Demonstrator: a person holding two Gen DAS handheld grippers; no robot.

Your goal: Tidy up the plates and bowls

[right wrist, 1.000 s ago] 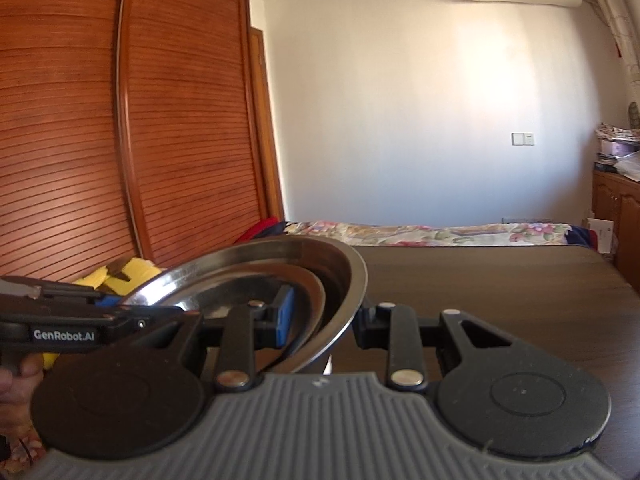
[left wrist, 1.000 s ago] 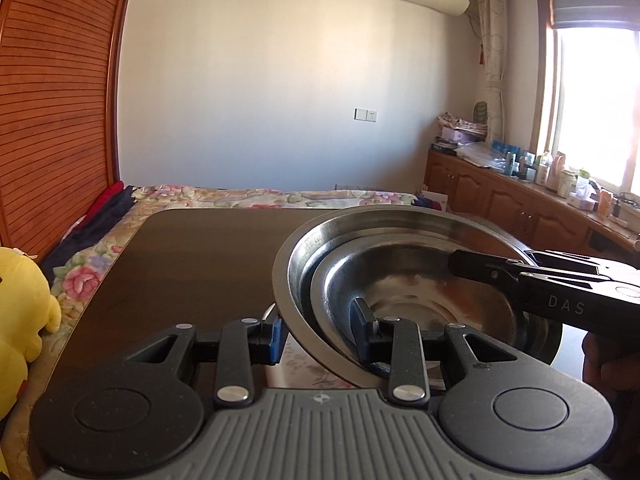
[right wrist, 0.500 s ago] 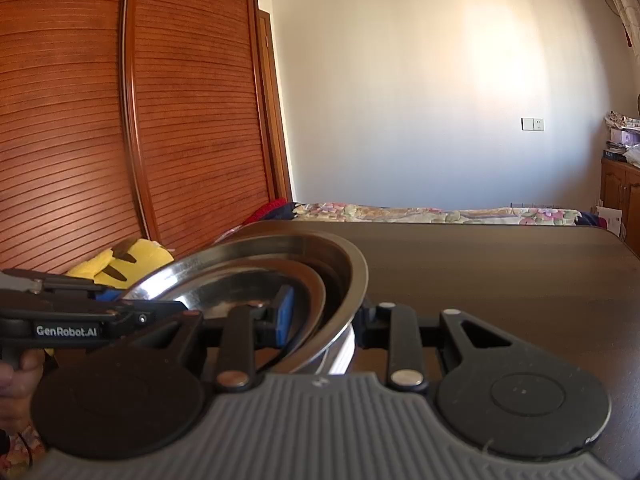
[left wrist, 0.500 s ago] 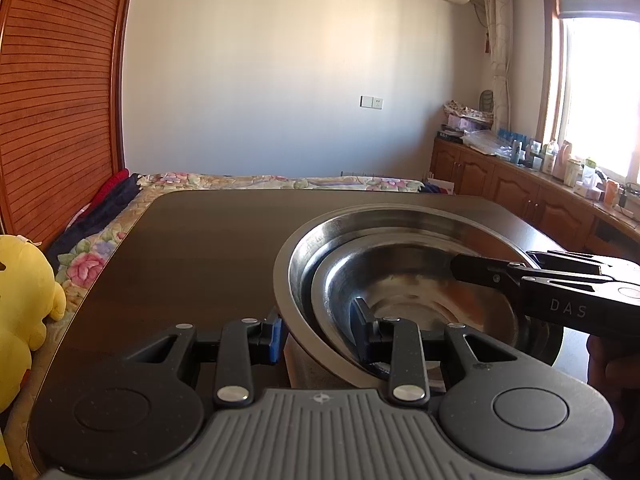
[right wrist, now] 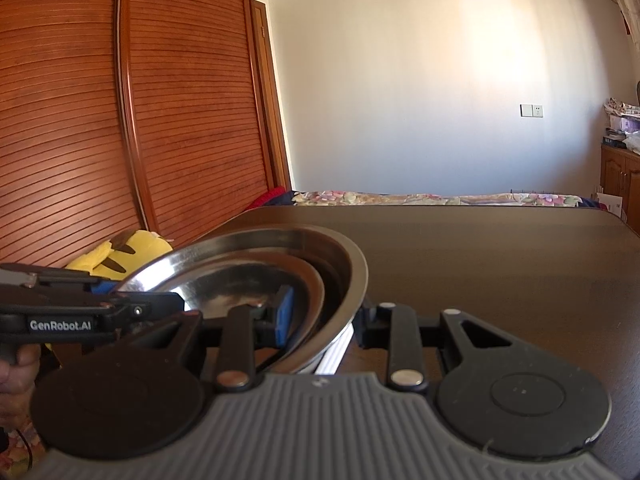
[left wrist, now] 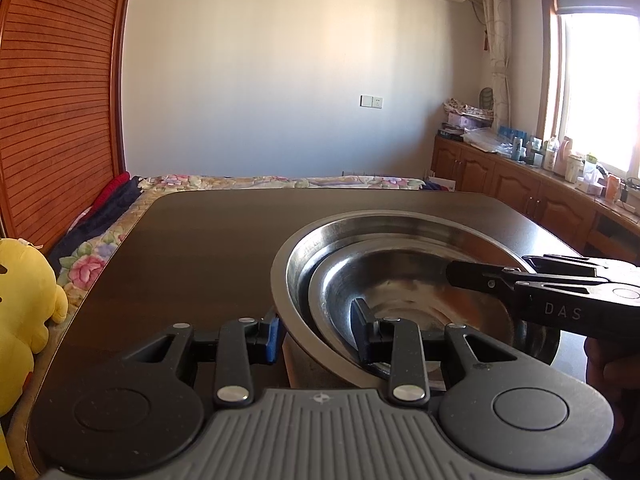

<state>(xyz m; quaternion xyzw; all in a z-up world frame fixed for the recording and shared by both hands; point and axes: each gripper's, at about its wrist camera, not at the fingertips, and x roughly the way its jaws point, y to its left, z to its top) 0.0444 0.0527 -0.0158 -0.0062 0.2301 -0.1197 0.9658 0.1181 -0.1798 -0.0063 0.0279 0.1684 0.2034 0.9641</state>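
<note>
A large steel bowl point(left wrist: 400, 228) with a smaller steel bowl point(left wrist: 400, 280) nested inside sits over the dark wooden table point(left wrist: 200, 248). My left gripper point(left wrist: 318, 338) straddles the bowls' near rim, one finger outside, one inside. My right gripper point(right wrist: 324, 324) straddles the opposite rim of the large bowl point(right wrist: 352, 272) the same way. Each gripper shows in the other's view, the right one point(left wrist: 540, 292) and the left one point(right wrist: 80, 312). White plates point(right wrist: 336, 352) lie under the bowls. How tightly the fingers press the rim is unclear.
A yellow plush toy point(left wrist: 20, 320) sits at the table's left edge. A flowered bed point(left wrist: 260, 180) lies beyond the table. Wooden cabinets point(left wrist: 520, 188) with bottles line the right wall under a window. A slatted wardrobe point(right wrist: 120, 120) stands at left.
Both grippers and the nested bowls have come down towards the table; the bowls sit lower against the tabletop in both views. The grip on the rim looks unchanged.
</note>
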